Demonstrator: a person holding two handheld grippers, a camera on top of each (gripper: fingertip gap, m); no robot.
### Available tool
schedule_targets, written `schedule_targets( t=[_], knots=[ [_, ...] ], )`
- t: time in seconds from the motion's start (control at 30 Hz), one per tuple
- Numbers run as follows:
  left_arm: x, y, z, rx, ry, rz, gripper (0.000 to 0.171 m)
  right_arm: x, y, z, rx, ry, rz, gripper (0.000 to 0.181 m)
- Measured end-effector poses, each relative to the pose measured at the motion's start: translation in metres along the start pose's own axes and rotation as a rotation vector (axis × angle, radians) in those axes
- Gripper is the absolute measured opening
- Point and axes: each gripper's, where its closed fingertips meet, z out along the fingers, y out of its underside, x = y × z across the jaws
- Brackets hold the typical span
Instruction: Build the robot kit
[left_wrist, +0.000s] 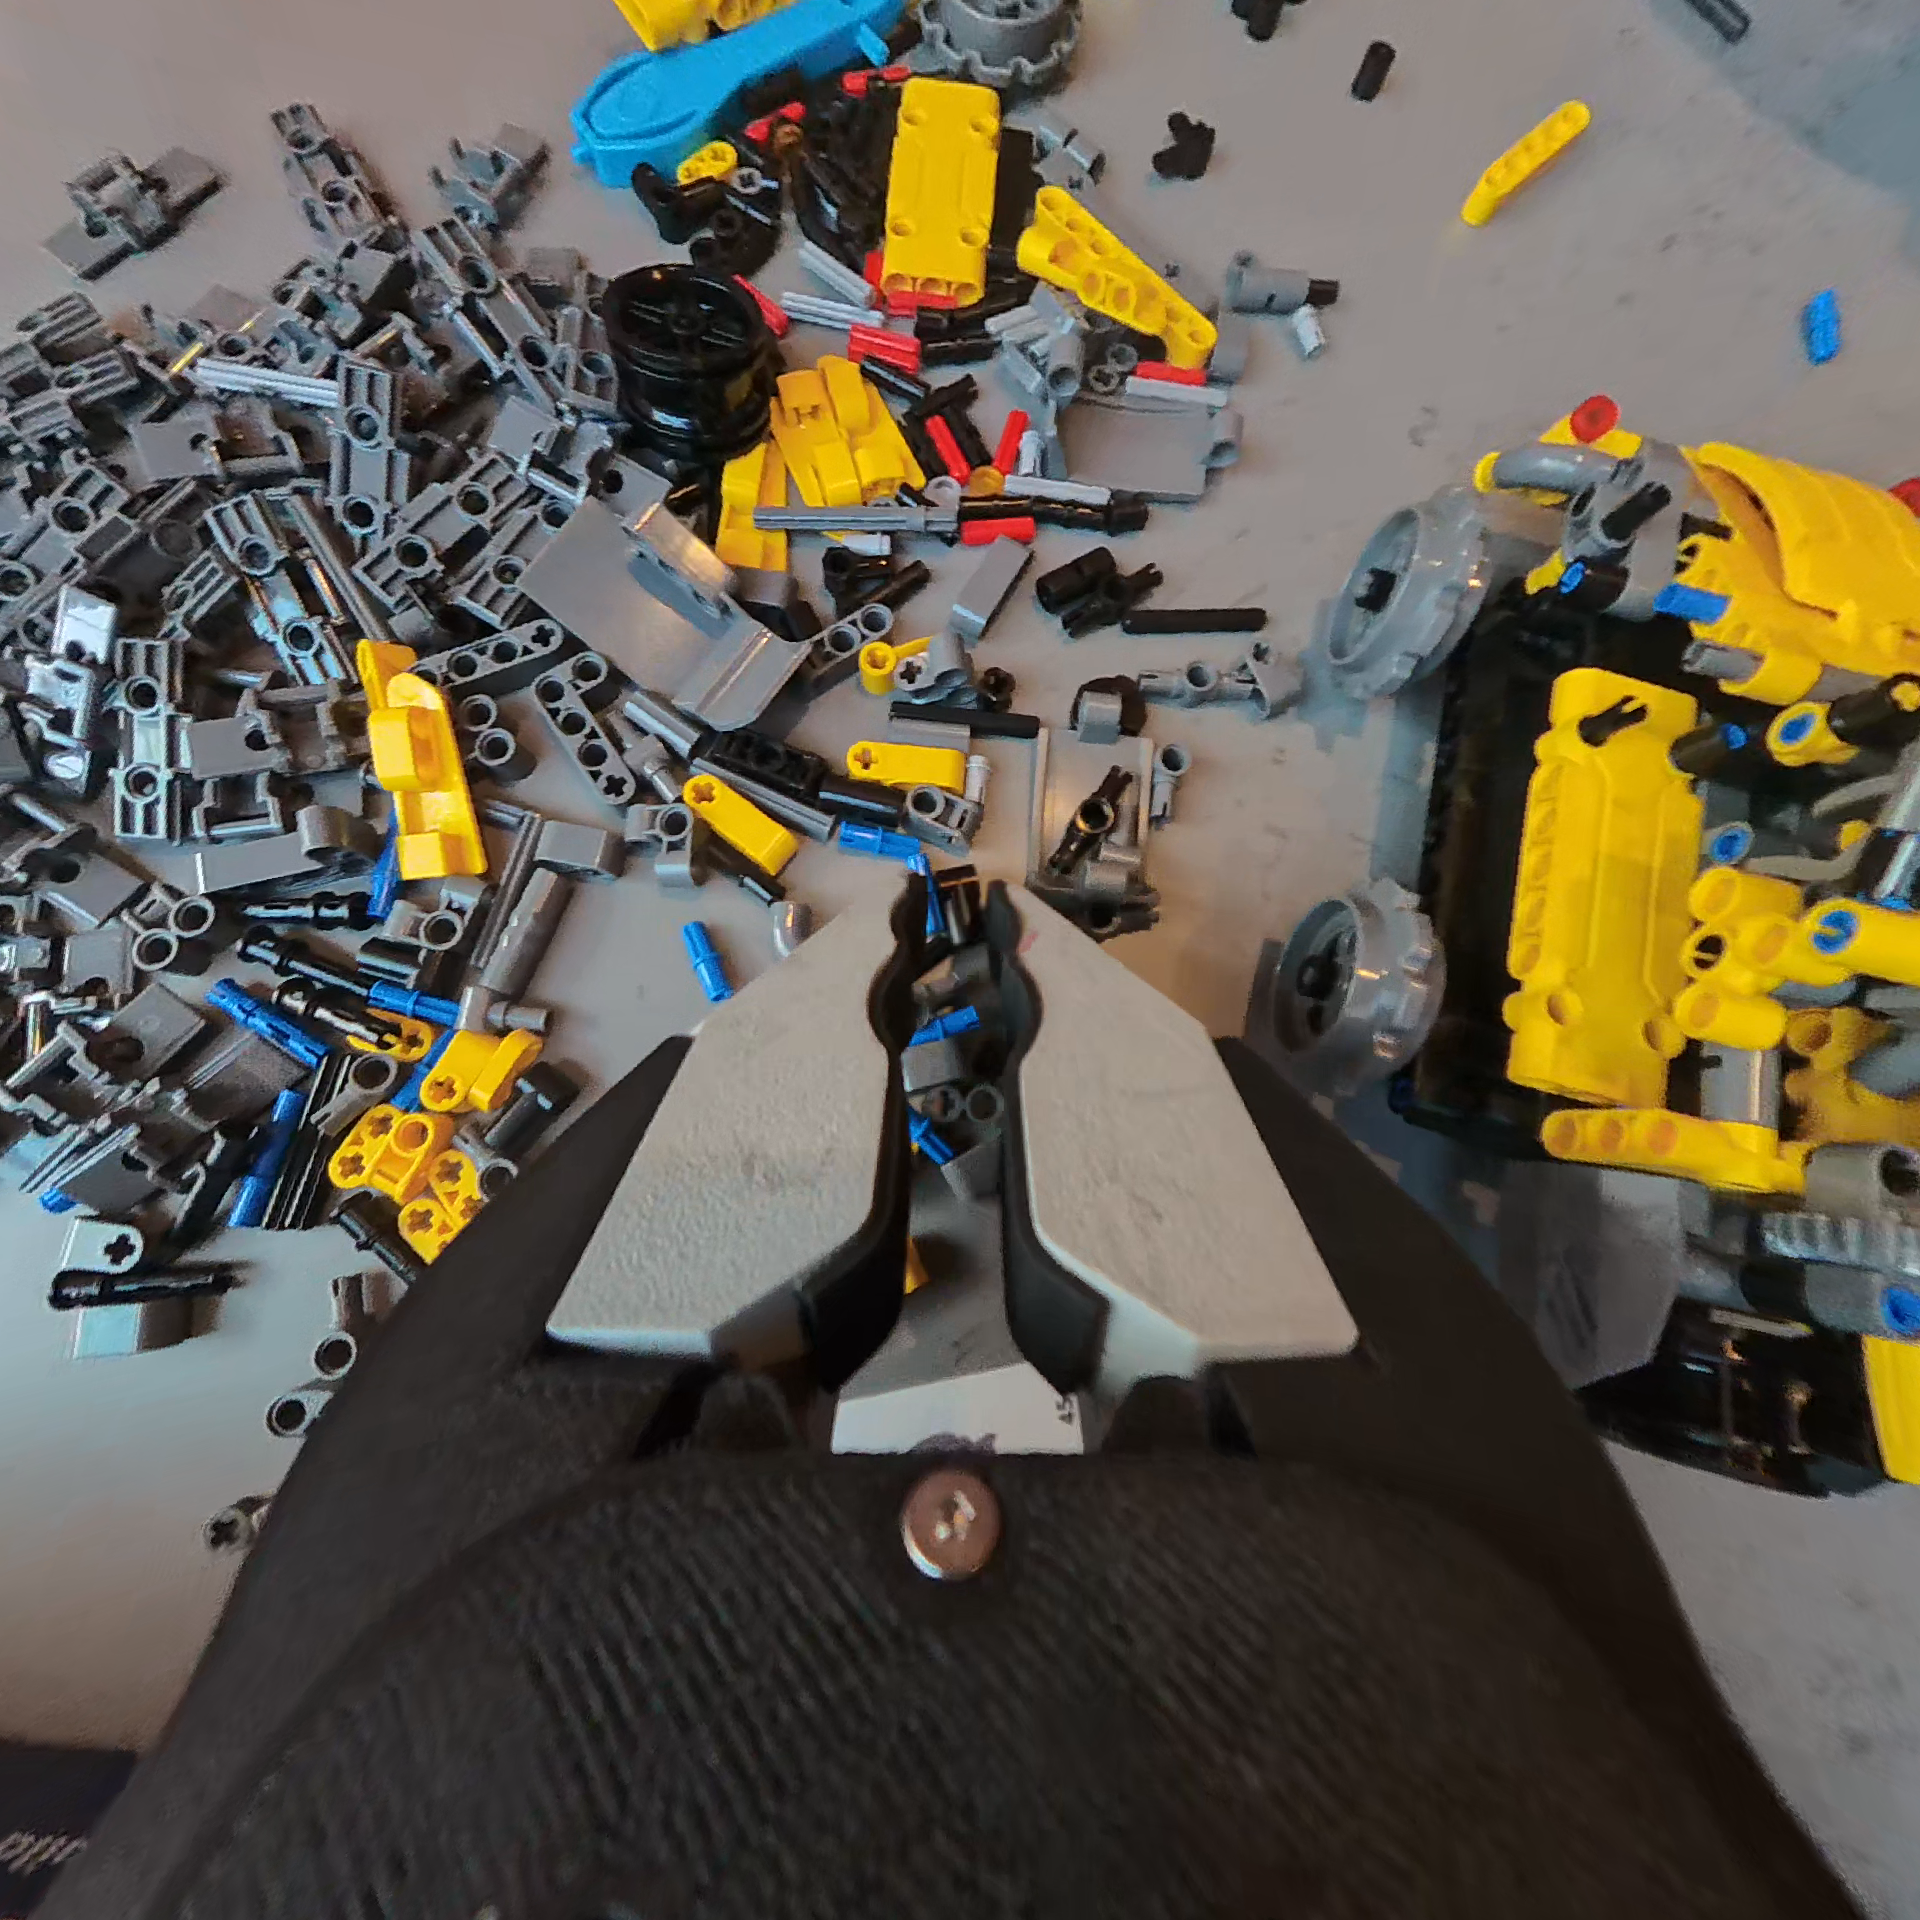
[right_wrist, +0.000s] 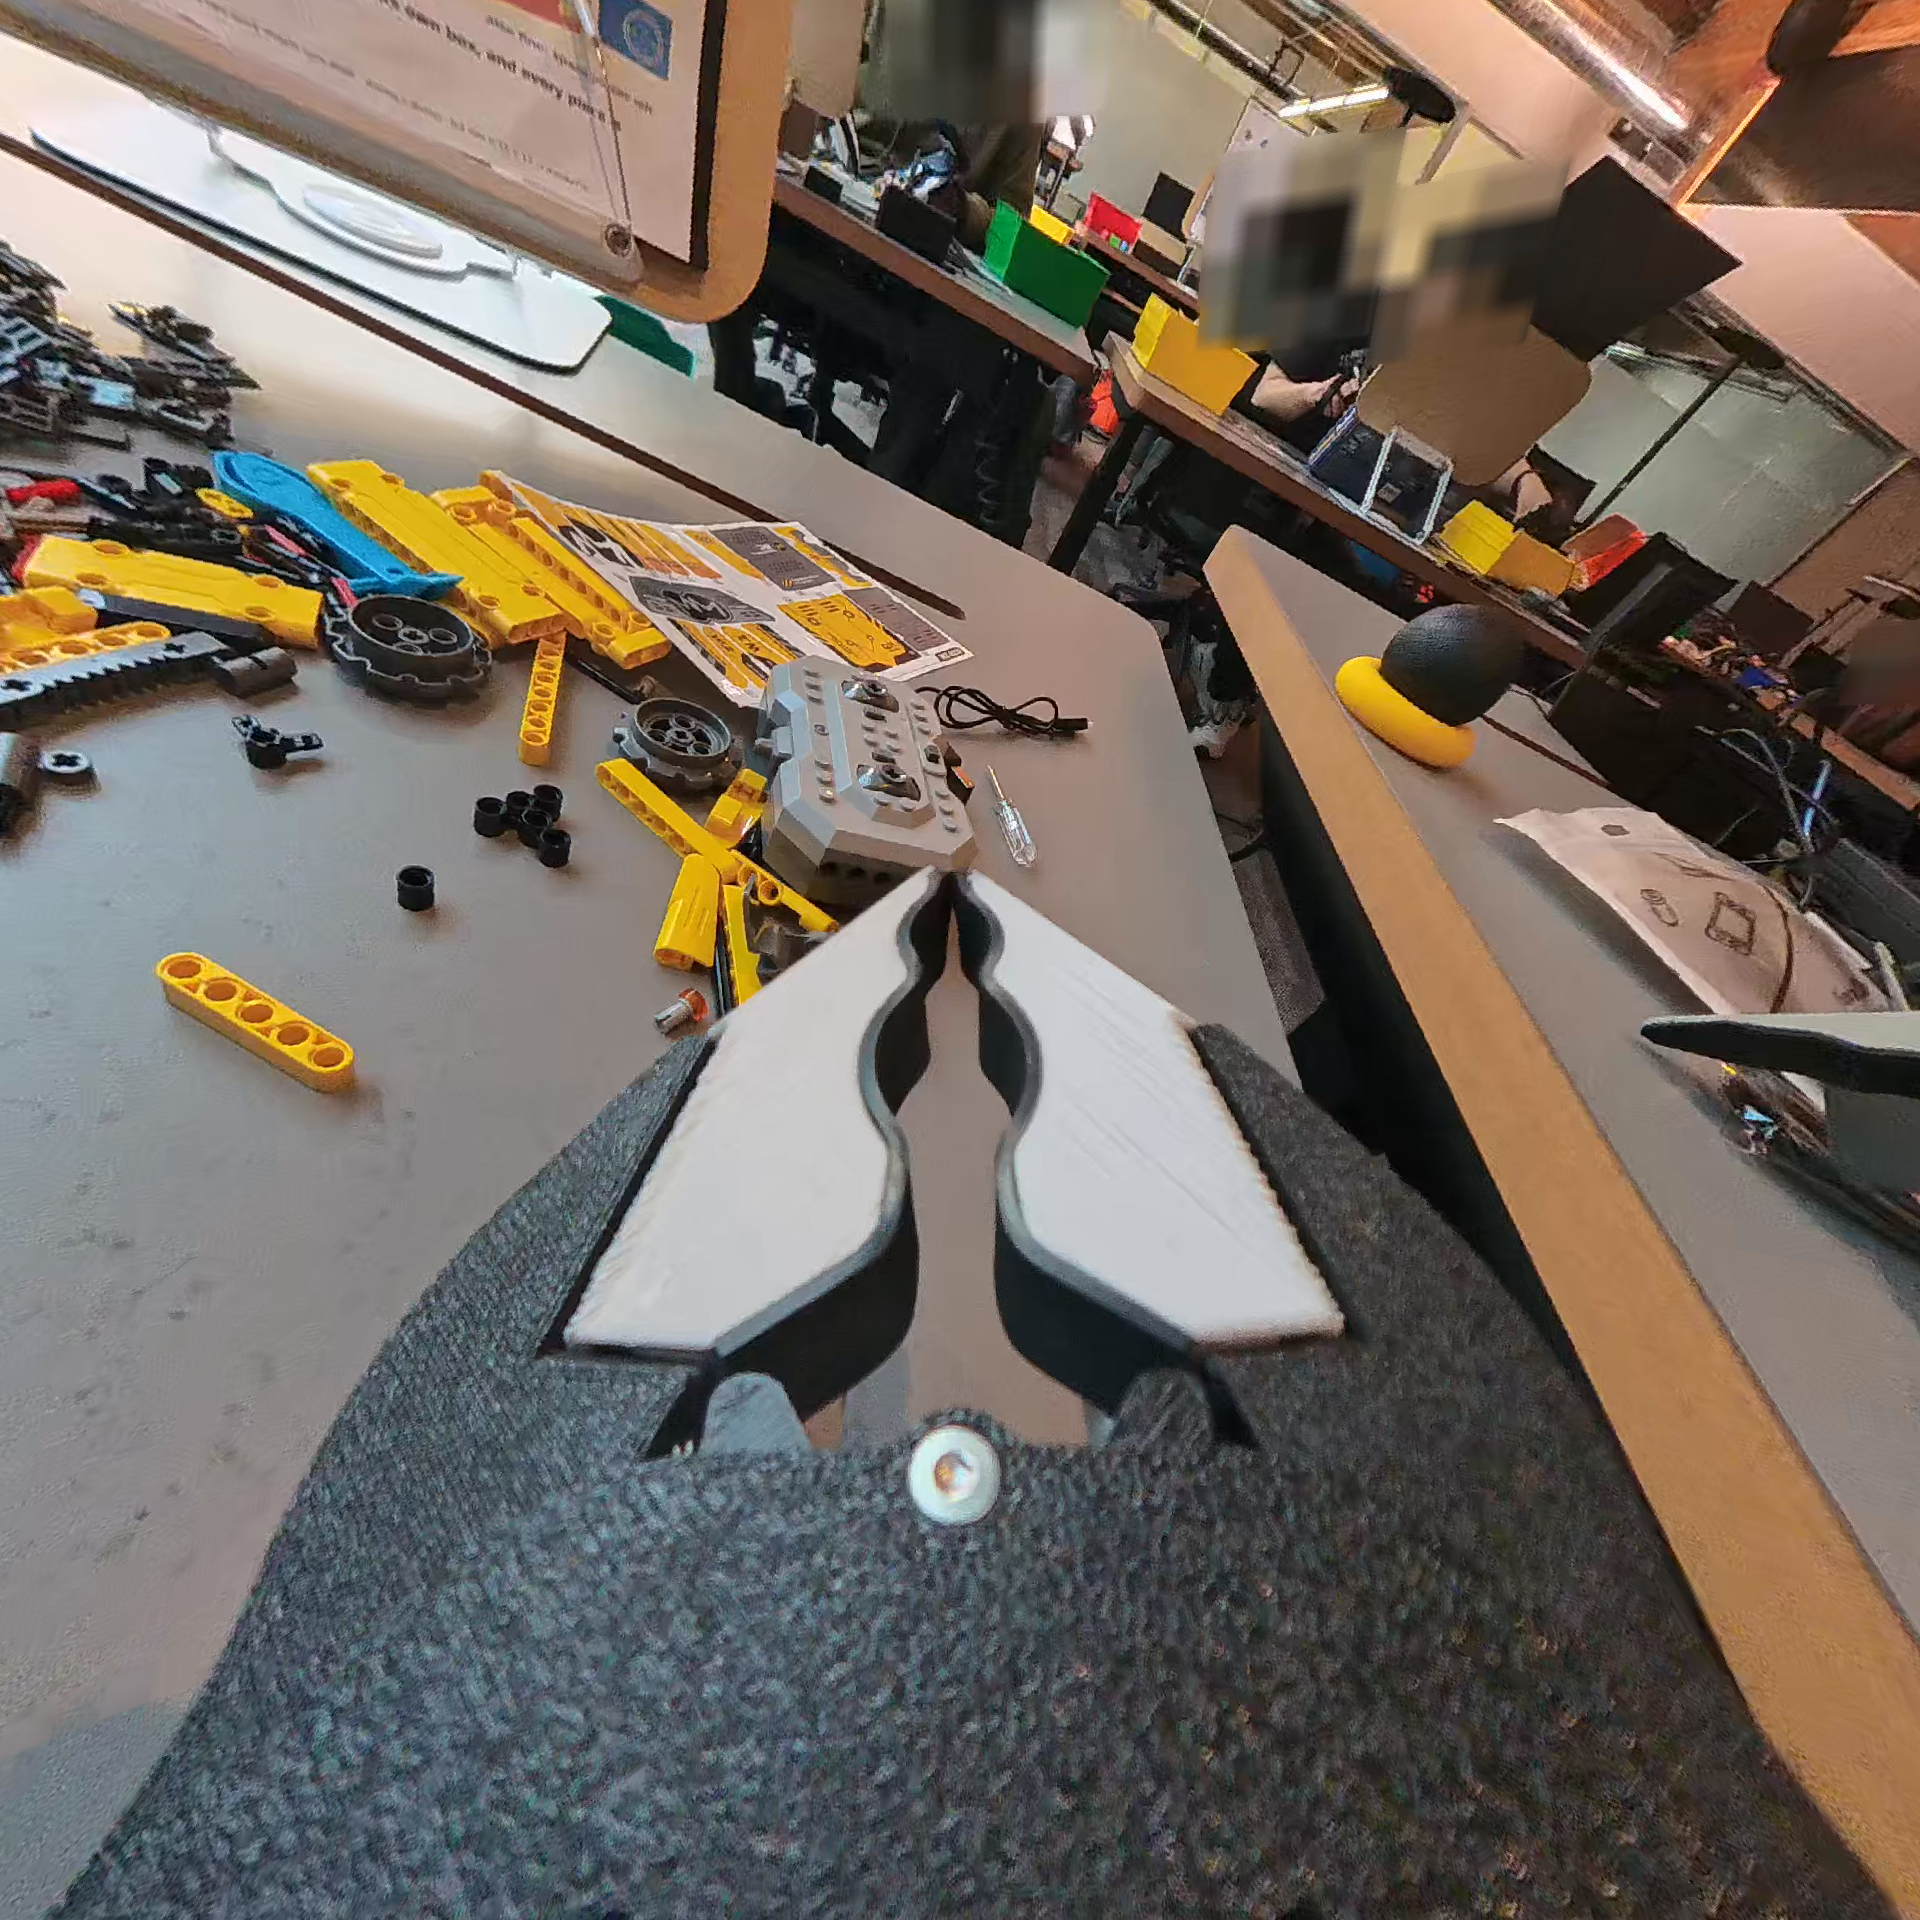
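L gripper (left_wrist: 951, 894) hangs over the loose brick pile (left_wrist: 312, 644), jaws narrow; a small black pin (left_wrist: 958, 902) seems pinched at the tips, hard to tell. Yellow model (left_wrist: 1683, 883) sits right of it. R gripper (right_wrist: 951, 883) fully closed, empty, nearest the grey hub (right_wrist: 868, 774).

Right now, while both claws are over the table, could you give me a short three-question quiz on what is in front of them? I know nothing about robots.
1. True or false: the right claw has its tips together with nothing between them.
2. What lies on the table just beyond the right claw's tips?
A. a grey studded block
B. a red ball
C. a glass of water
3. Fill in: in the left wrist view, the half-built yellow model stands to the ___ of the left claw.

Key: 1 true; 2 A; 3 right.
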Motion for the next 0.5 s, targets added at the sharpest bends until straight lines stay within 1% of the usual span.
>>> schedule_targets(
  t=[0.1,0.17,0.23,0.3,0.33,0.43,0.5],
  knots=[
    [0.0049,0.0016,0.0040,-0.011,0.003,0.028,0.009,0.0040,-0.0030,-0.0026,0.024,0.001,0.035,0.000],
    [-0.0001,0.0068,0.0067,-0.042,-0.030,0.034,0.011,0.0060,-0.0046,-0.0040,0.036,0.003,0.051,0.000],
    [-0.0001,0.0065,0.0066,-0.038,-0.034,0.046,0.012,0.0066,-0.0055,-0.0047,0.044,0.000,0.060,0.000],
    [0.0013,0.0071,0.0065,-0.042,-0.026,0.051,0.010,0.0065,-0.0056,-0.0048,0.045,-0.001,0.061,0.000],
    [0.0031,0.0073,0.0067,-0.041,-0.016,0.060,0.004,0.0065,-0.0060,-0.0049,0.047,0.000,0.060,0.000],
    [-0.0002,0.0065,0.0065,-0.041,-0.046,0.092,0.004,0.0066,-0.0063,-0.0051,0.049,0.000,0.059,0.000],
    [-0.0023,-0.0009,0.0031,-0.002,-0.073,0.124,0.004,0.0055,-0.0068,-0.0054,0.051,-0.008,0.062,0.000]
  ],
)
